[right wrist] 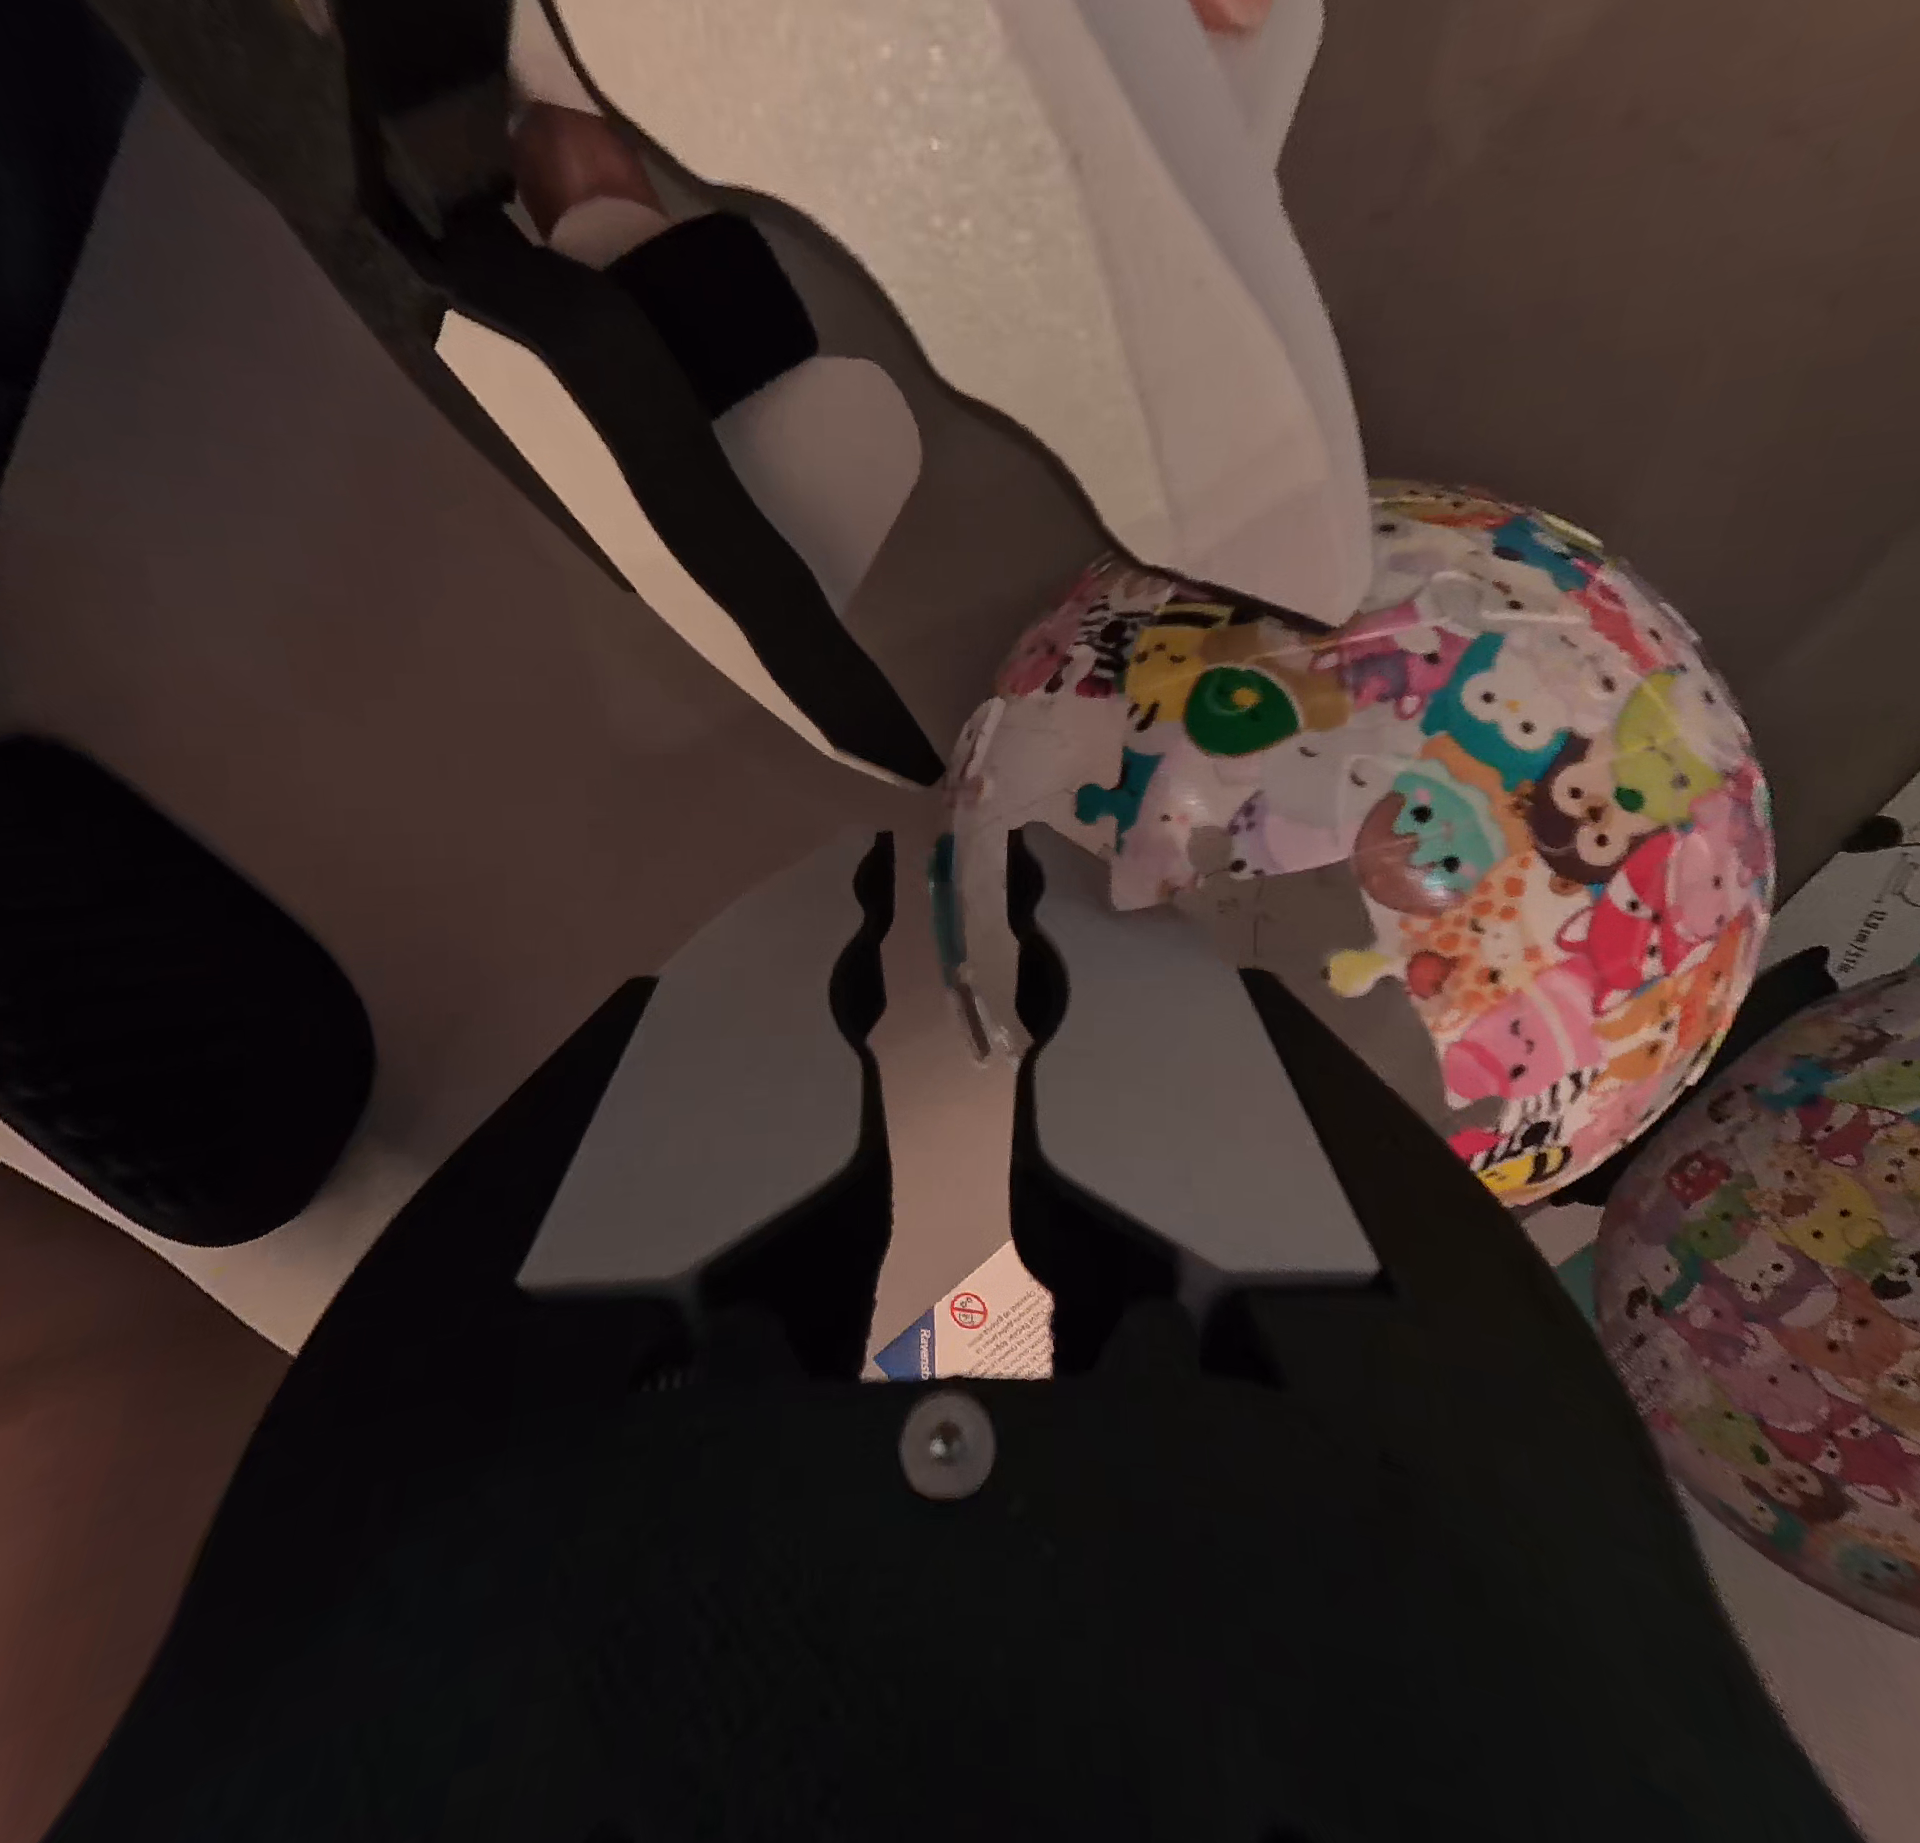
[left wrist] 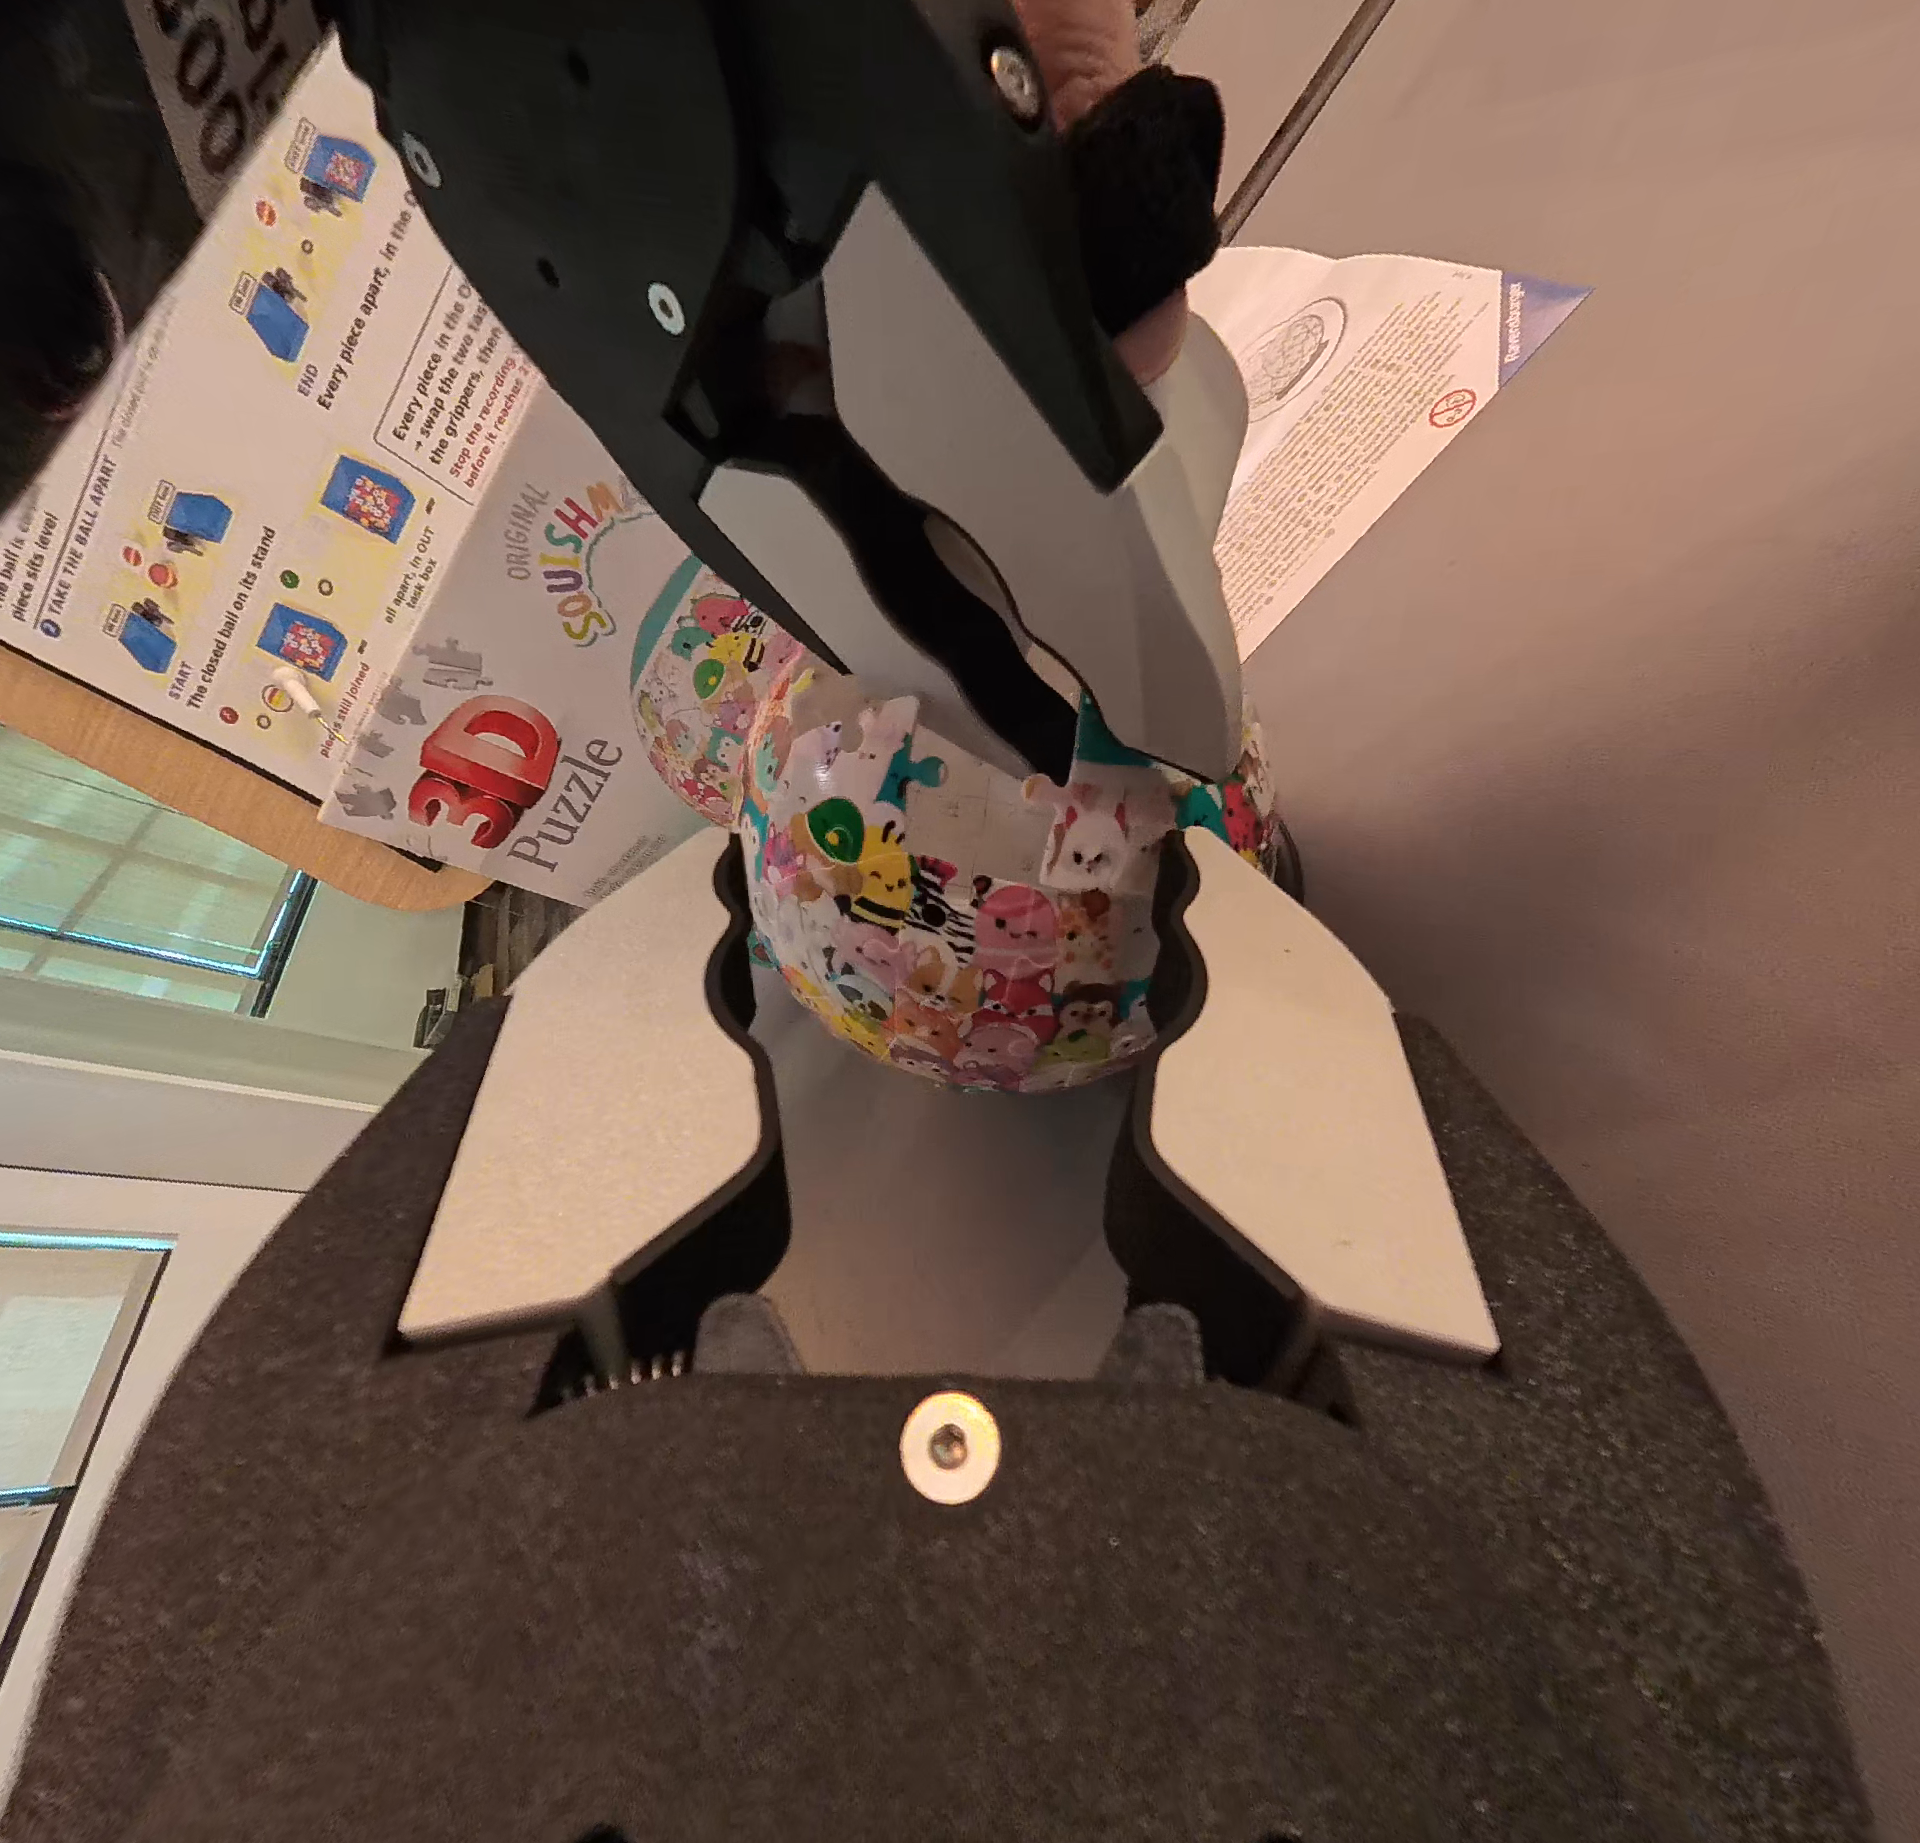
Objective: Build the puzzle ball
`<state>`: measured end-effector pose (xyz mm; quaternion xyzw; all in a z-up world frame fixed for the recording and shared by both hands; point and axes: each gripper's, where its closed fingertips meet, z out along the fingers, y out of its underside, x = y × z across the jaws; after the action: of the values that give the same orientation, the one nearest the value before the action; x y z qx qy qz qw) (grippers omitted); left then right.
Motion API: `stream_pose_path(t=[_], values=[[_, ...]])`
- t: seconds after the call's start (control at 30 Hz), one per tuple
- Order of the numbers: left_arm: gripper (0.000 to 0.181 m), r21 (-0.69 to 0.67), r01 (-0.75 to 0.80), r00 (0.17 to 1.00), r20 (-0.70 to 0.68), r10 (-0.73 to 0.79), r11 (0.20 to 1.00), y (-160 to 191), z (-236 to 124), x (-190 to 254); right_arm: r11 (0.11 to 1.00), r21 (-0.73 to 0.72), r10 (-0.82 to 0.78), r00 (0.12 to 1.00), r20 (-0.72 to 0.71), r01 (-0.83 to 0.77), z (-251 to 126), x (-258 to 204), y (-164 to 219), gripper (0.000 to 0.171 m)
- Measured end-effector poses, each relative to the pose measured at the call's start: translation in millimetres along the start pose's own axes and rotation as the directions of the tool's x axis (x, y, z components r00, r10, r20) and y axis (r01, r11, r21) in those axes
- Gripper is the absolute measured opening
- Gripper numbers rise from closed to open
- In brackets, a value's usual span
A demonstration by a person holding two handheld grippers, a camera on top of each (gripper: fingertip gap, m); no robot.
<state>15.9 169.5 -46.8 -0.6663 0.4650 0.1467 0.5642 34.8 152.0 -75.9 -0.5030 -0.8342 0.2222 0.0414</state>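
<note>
Risk sits at the gap: the right gripper [right wrist: 951,920] pinches a piece [right wrist: 961,946] edge-on beside the ball [right wrist: 1455,858], which the left gripper [left wrist: 961,920] clasps wide. A skewed push could buckle neighbouring pieces or squirt the ball free.

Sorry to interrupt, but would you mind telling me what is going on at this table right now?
A person is building a puzzle ball with two hand-held grippers. The left gripper is clamped around the colourful, nearly complete ball. The right gripper pinches a single curved puzzle piece at the edge of a gap in the ball. The puzzle box and an instruction leaflet lie on the grey table.
</note>
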Motion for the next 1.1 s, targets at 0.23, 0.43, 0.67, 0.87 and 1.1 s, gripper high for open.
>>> stream_pose_path(t=[0.23,0.43,0.67,0.87,1.1], values=[[0.075,0.011,0.005,1.0,0.009,-0.005,1.0,0,-2,-2,0.999,0.045,-0.023,0.998,-0.059,0.025,-12,-4,0,0.023],[0.075,0.015,0.01,1.0,0.012,-0.01,1.0,2,-4,-2,0.991,0.113,-0.05,0.987,-0.154,0.068,-33,-6,-8,0.028],[0.074,0.048,0.035,0.999,0.031,-0.036,0.998,5,-11,-4,0.995,0.099,0.005,0.986,-0.164,0.012,-30,-5,-27,0.028],[0.074,0.064,0.056,0.997,0.056,-0.06,0.996,17,-20,-7,0.997,0.063,0.063,0.984,-0.164,-0.053,-24,0,-33,0.026],[0.073,0.075,0.086,0.995,0.053,-0.09,0.994,28,-28,-10,0.998,-0.062,-0.003,0.978,-0.208,-0.01,-17,-8,-30,0.023]])
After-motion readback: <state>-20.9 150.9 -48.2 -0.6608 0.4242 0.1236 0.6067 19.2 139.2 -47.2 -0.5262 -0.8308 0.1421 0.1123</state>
